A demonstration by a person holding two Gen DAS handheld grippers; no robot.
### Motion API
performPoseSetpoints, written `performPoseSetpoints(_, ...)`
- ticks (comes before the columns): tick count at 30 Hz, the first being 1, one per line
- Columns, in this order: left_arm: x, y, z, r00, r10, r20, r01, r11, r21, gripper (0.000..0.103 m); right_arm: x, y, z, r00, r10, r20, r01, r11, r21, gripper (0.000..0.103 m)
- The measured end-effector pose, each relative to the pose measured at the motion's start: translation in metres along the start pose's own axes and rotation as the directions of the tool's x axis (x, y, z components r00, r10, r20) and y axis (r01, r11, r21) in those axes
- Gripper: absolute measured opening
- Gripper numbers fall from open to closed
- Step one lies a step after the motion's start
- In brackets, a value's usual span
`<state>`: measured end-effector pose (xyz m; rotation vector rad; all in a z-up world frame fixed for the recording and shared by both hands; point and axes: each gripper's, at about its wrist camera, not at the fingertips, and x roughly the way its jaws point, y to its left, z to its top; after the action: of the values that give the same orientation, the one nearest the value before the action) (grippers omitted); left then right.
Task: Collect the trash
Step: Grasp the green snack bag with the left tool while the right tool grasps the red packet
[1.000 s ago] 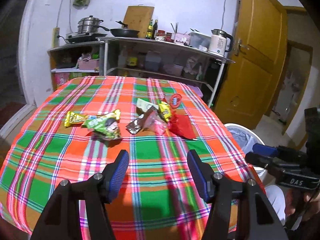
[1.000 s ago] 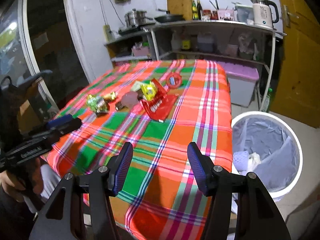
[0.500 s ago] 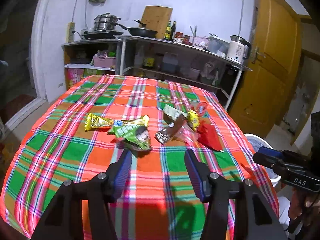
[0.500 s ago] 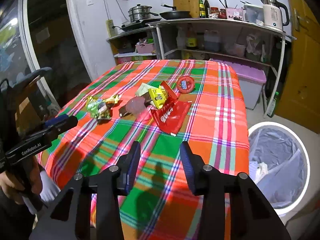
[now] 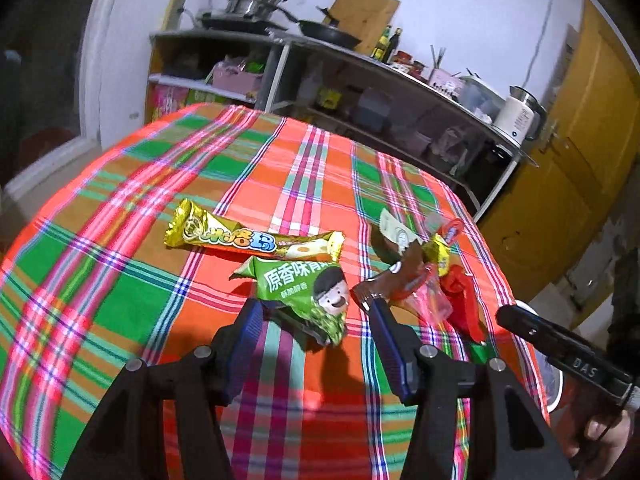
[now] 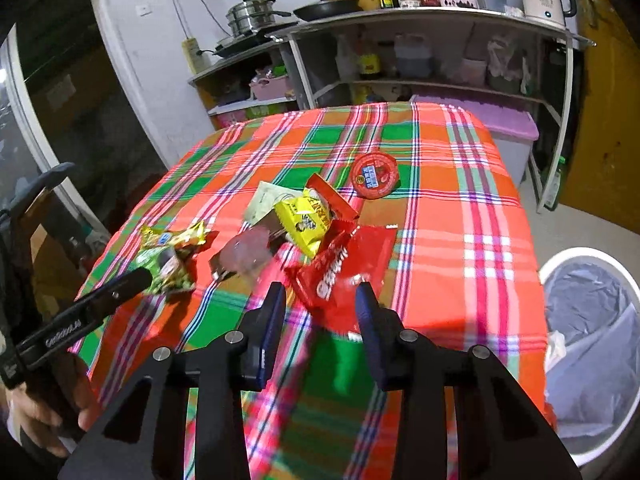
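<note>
Straddling the near end of the green snack wrapper [image 5: 308,292], the left gripper [image 5: 314,322] is sitting low over the tablecloth [image 5: 132,304] with its jaws apart and nothing between them yet. That wrapper is lying flat, its far end just beside the gold candy-bar wrapper [image 5: 248,238], which is stretching across the cloth behind it.

Over in the right wrist view, the right gripper [image 6: 320,300] is likewise spread wide, its blue pads flanking the near edge of the red wrapper [image 6: 340,268]. Whether the pads are already touching the foil is hard to say, since that part of the picture is smeared. Behind the red wrapper the yellow packet [image 6: 306,222] is leaning on a pale paper scrap [image 6: 262,200], a pinkish clear wrapper [image 6: 246,254] is lying to its left, and a round red lid [image 6: 375,175] is sitting apart farther back.

Judging by this, the step in hand is the reach: both tools are lining up on a first piece each, and no trash is collected so far. The next move is probably calling for each gripper to settle a little lower and close on its wrapper's thin edge, pinching enough film that it is not slipping free. The lined trash bin [image 6: 592,340] is standing on the floor off the table's right edge, so the right tool has the shorter carry.
</note>
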<state>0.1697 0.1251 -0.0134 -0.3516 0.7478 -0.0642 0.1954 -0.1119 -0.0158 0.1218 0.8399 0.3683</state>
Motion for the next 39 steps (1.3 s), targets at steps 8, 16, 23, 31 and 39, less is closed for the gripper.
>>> performPoseSetpoints(8, 0.017, 0.007, 0.005, 1.000, -0.004, -0.022, 0.003, 0.999, -0.049, 0.057, 0.037, -0.002, 0.015, 0.999, -0.025, -0.041, 0.026, 0.999, 0.024, 0.038)
performPoseSetpoints(16, 0.031, 0.006, 0.008, 0.999, -0.006, -0.050, 0.001, 0.996, -0.086, 0.060, 0.054, 0.002, 0.020, 0.997, -0.020, -0.076, 0.023, 0.999, 0.034, 0.024)
performPoseSetpoints(23, 0.032, -0.001, 0.006, 0.999, 0.004, -0.051, -0.007, 0.999, -0.050, 0.049, 0.054, -0.003, 0.021, 0.995, -0.012, -0.097, 0.017, 0.998, 0.055, 0.007)
performPoseSetpoints(31, 0.014, -0.013, -0.005, 0.999, -0.039, -0.023, 0.039, 0.999, 0.023, 0.045, 0.030, -0.010, 0.006, 0.998, 0.001, -0.069, 0.002, 0.999, 0.047, 0.005)
performPoseSetpoints(39, -0.027, -0.033, -0.020, 0.995, -0.089, 0.049, 0.082, 0.989, 0.124, 0.045, -0.010, -0.016, -0.013, 1.000, 0.022, -0.006, -0.022, 0.999, 0.044, 0.005)
